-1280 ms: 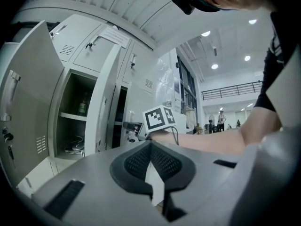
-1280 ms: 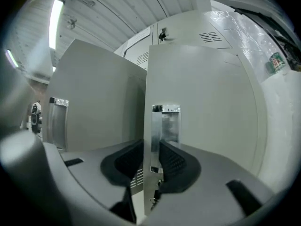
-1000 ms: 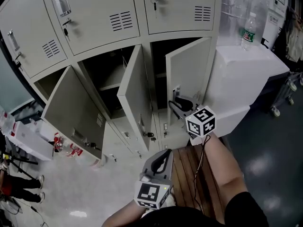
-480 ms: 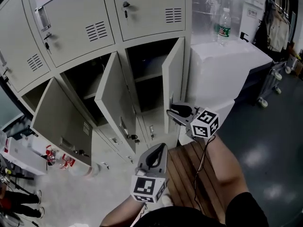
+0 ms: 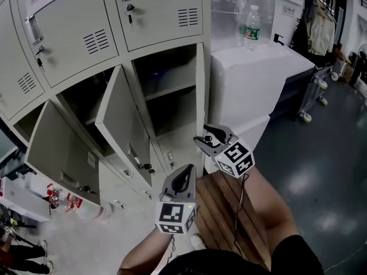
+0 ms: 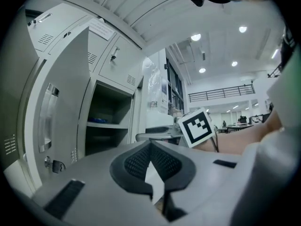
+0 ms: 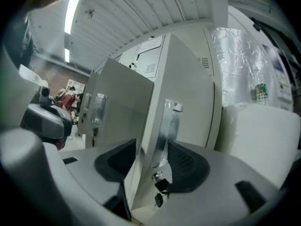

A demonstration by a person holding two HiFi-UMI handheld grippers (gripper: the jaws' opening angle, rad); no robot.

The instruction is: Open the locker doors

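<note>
Three lower doors of the grey lockers [image 5: 155,10] stand open: the left door [image 5: 57,148], the middle door [image 5: 117,116] and the right door [image 5: 200,90], which I see edge-on. My right gripper [image 5: 205,137] is at the right door's free edge. In the right gripper view that door [image 7: 188,88] runs between the jaws of the right gripper [image 7: 153,154], with its metal handle [image 7: 168,124] and key [image 7: 159,188]. The jaws have just been opening and stand wide around the edge. My left gripper [image 5: 184,173] hangs lower, away from the doors, its tips [image 6: 150,147] together and holding nothing.
The upper locker doors are shut. A white cabinet [image 5: 258,73] with a water bottle [image 5: 248,26] on it stands right of the lockers. A slatted wooden bench [image 5: 223,205] lies under my arms. Red-labelled bottles [image 5: 60,196] lie on the floor at the left.
The right door has swung wider and now shows edge-on. My right gripper went along with it and its jaws have spread. The left gripper has shifted a little.
</note>
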